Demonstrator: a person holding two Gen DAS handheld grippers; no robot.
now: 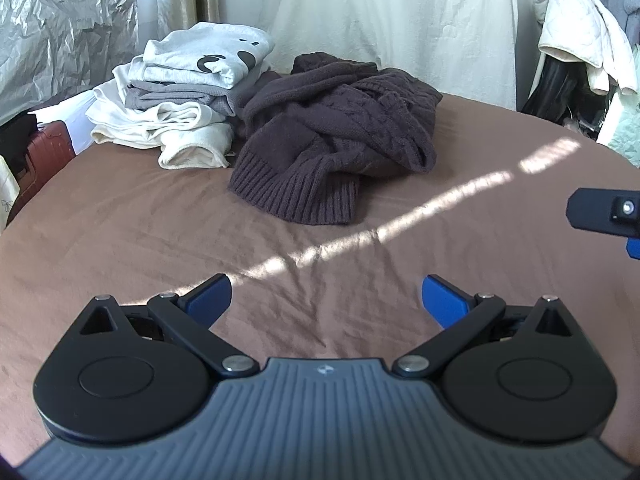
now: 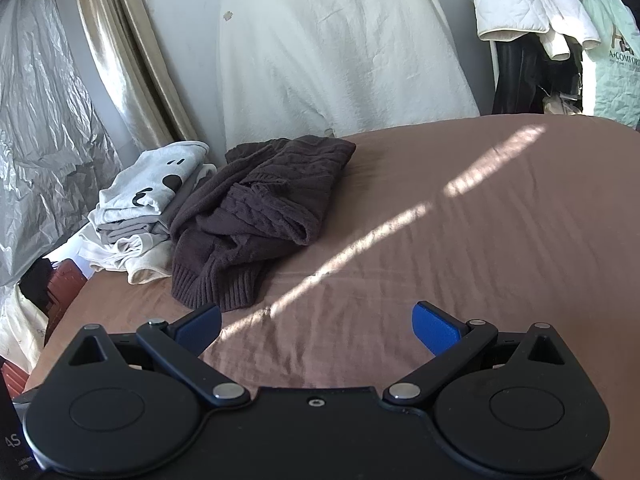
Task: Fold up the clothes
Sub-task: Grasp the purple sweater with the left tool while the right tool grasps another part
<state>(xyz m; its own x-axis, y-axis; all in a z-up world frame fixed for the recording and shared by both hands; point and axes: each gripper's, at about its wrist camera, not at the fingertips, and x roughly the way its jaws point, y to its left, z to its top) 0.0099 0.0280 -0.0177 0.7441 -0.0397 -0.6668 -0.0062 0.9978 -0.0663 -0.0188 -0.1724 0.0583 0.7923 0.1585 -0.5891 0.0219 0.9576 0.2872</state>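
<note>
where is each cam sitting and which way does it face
Left wrist: sits on the left hand-held gripper, facing forward over the brown bed sheet toward the dark knit sweater; its own open blue fingers show, plus part of the other gripper at the right edge.
Right wrist: sits on the right hand-held gripper, facing forward-left at the sweater; its own open fingers show.
Shared: sweater, folded stack, sheet.

Bed covered by a wrinkled brown sheet, crumpled dark brown cable-knit sweater lying on it, stack of folded white and grey garments touching the sweater, diagonal sunlight streak crossing the sheet
</note>
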